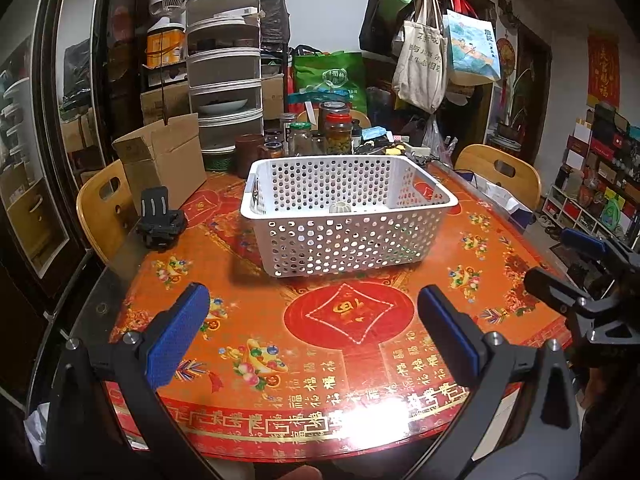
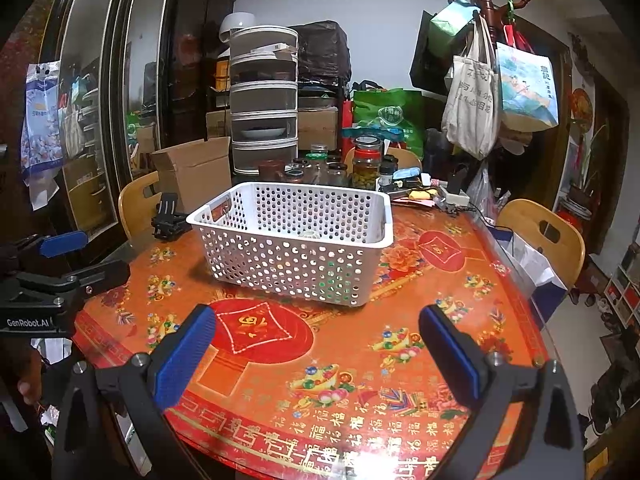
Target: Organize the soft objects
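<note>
A white perforated basket (image 1: 348, 236) (image 2: 296, 264) stands in the middle of the red-and-orange table (image 1: 256, 300) (image 2: 360, 380). A small cream ribbed object (image 1: 340, 208) (image 2: 309, 235) lies inside it. Something green shows through the holes of the near wall; I cannot tell what it is. My left gripper (image 1: 312, 332) is open over the table's near part, with nothing between its blue pads. My right gripper (image 2: 316, 344) is open too and holds nothing. Each gripper shows in the other's view: the right one (image 1: 550, 258) and the left one (image 2: 104, 254), both short of the basket.
Behind the basket are several glass jars (image 1: 338, 132), a cardboard box (image 1: 164, 156), a black clamp mount (image 1: 160, 224) and a stacked food cover (image 1: 224, 72). Wooden chairs (image 1: 104, 208) (image 2: 544, 236) flank the table. A coat rack with bags (image 2: 488, 88) stands behind.
</note>
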Motion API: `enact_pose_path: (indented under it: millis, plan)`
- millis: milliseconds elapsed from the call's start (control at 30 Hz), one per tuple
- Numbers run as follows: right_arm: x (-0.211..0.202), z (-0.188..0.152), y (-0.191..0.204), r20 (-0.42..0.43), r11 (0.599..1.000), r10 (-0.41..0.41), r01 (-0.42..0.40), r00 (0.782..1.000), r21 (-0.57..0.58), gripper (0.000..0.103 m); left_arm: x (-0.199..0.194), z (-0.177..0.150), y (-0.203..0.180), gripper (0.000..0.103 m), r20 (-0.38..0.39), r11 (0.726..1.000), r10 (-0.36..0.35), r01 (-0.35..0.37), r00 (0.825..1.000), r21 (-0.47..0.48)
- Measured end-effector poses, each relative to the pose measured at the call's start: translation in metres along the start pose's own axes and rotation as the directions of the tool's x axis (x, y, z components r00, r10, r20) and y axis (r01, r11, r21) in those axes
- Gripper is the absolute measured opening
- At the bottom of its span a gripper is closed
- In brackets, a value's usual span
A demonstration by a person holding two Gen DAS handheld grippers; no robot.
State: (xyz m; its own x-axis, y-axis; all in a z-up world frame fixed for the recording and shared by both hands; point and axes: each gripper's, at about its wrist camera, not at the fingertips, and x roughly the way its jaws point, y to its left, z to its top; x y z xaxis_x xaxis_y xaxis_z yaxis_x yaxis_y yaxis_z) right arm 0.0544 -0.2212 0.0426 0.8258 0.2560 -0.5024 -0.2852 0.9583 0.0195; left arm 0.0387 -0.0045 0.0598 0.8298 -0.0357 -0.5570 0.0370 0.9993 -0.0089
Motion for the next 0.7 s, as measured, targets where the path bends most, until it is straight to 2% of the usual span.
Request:
enact_pose_path:
  millis: [700]
  plan:
    - [-0.0021, 0.0023, -0.002, -0.001, 1.0, 0.01, -0.01, 1.0, -0.002, 0.101, -0.0019, 0.0014, -0.0039, 0.103, 0.006, 1.0, -0.003, 0.003, 1.0, -0.009]
